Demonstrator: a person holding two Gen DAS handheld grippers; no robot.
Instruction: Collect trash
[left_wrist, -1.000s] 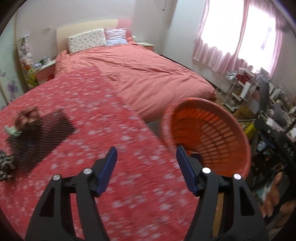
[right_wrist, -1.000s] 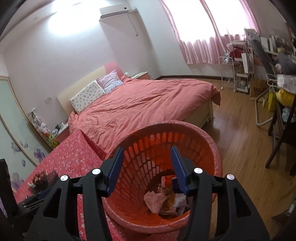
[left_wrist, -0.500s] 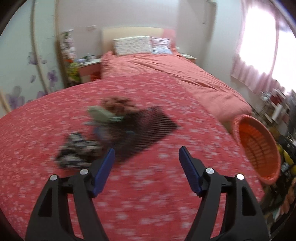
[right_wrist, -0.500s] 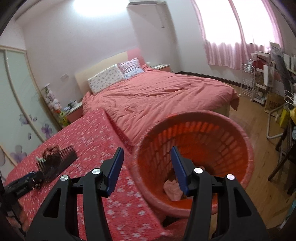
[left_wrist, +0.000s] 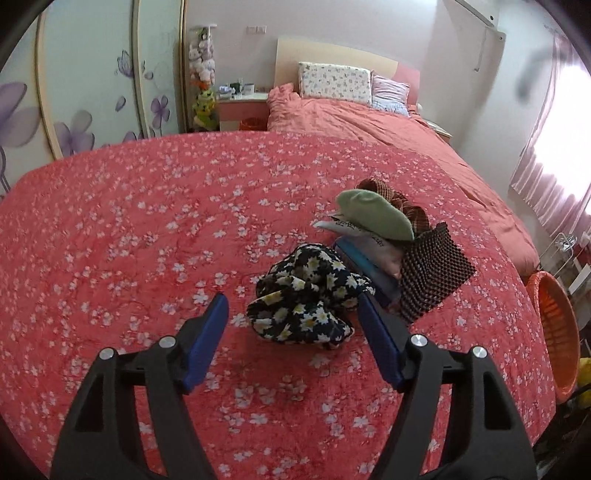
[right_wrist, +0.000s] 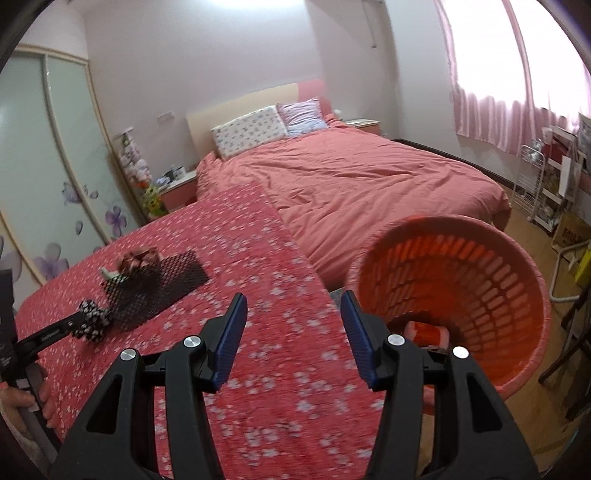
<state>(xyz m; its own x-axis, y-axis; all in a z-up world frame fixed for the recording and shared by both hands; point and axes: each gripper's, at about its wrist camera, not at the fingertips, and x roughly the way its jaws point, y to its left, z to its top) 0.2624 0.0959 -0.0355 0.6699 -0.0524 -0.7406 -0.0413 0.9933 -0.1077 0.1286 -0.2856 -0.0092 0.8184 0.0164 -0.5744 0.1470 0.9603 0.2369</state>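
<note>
A small pile lies on the red flowered cover (left_wrist: 147, 229): a crumpled black cloth with daisies (left_wrist: 306, 295), a green oval piece (left_wrist: 373, 214), a brown woven item (left_wrist: 402, 201) and flat blue and pink pieces (left_wrist: 369, 254), all partly on a black mesh mat (left_wrist: 432, 273). My left gripper (left_wrist: 291, 306) is open, hovering with the daisy cloth just beyond its fingertips. The right gripper (right_wrist: 293, 299) is open and holds nothing, above the cover's edge. To its right stands the orange basket (right_wrist: 443, 221), with some trash (right_wrist: 428, 332) at its bottom.
A bed with a salmon quilt (right_wrist: 369, 184) adjoins the cover. A wardrobe with flower decals (left_wrist: 92, 92) and a nightstand (left_wrist: 240, 103) stand at the back. Racks and chairs (right_wrist: 546, 192) crowd the wooden floor by the curtained window. A hand (right_wrist: 22, 402) holds the left gripper.
The left view has swung from the basket across the cover to the pile, which is now close in front. The right gripper has moved left off the basket's mouth to above the cover.
</note>
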